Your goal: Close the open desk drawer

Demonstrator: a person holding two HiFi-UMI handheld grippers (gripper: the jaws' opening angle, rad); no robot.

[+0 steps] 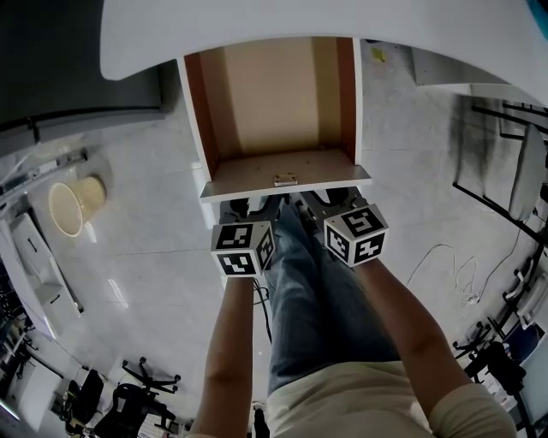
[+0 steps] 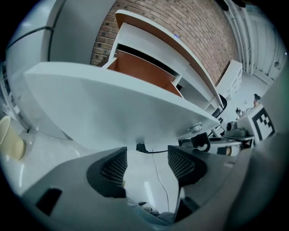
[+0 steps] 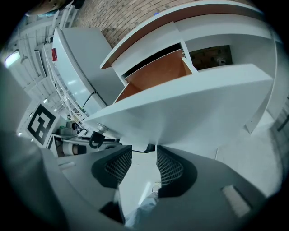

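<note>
Tongs status: left tongs (image 2: 146, 166) wide open, nothing between the pads; right tongs (image 3: 143, 166) likewise open and empty. Neither has hold of anything.

Position: drawer (image 1: 278, 103) is pulled far out from under the bench (image 1: 342, 26), directly ahead of both tongs. Its white front panel (image 1: 287, 183) sits just ahead of and above the tips, which point up at its lower edge. Contact cannot be confirmed in either gripper view. Drawer looks empty.

Orientation: long axis runs straight away from the tongs, back under the bench. Open top faces up, and the front panel lies crosswise, spanning both tongs. Closing direction is therefore straight ahead, along that axis.

Risks, as judged:
- Tips sit low on the panel, so a forward push could slide under the lower edge instead of bearing on the face
- Uneven pressure from the two tongs may skew the drawer in its runners and jam it
- A small black fitting (image 2: 142, 147) hangs at the panel's lower edge between the two tongs; a spread finger might snag on it
- Person's legs (image 1: 300, 291) are close beneath the front — little room to correct
</note>
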